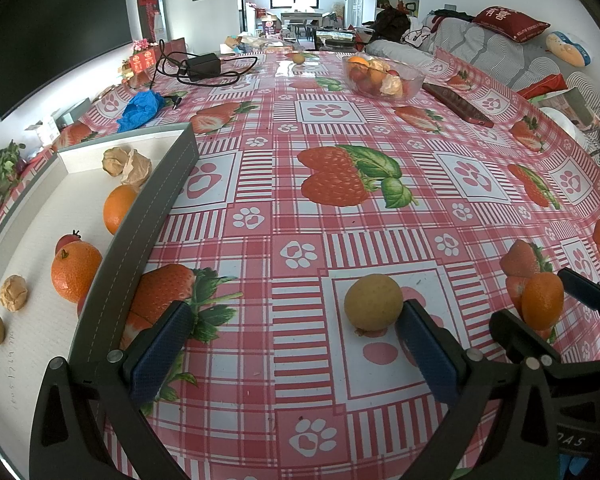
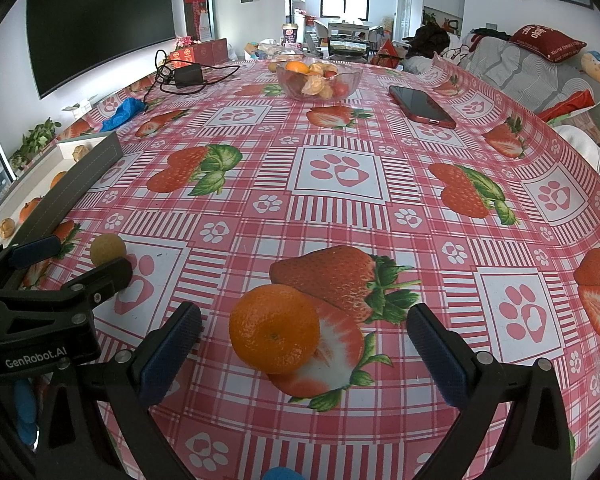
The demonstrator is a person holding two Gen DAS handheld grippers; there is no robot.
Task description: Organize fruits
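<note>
two hand-held grippers low over a table [image 1: 380, 208] covered with a strawberry-print cloth, each facing one loose fruit. the left gripper [image 1: 296, 344] is spread wide and grasps nothing; a small yellow-brown fruit [image 1: 373, 301] rests on the cloth just beside its right finger [image 1: 428, 356], toward the right edge of the gap rather than centred. the right gripper [image 2: 304, 356] is likewise released, with an orange [image 2: 274, 328] lying on the cloth between its fingers, nearer the left finger [image 2: 170, 354], not yet touched as far as the views show. a grey-rimmed tray [image 1: 168, 184] at the near left already holds oranges, a red fruit, husked fruits and a small brown one; a glass bowl [image 2: 320, 80] of mixed fruit stands at the far side, with a phone [image 2: 422, 107] to its right.

risks, as judged: both fruits are round and sit free on a smooth cloth, so an off-centre closing may push either one sideways and set it rolling; the yellow-brown fruit is the likelier, since one finger would meet it first. the two grippers lie close together, so closing or lifting at once may knock one against the other. the tray's raised rim stands between the fruits and the tray floor; a low carry may strike it and dislodge the fruit
</note>
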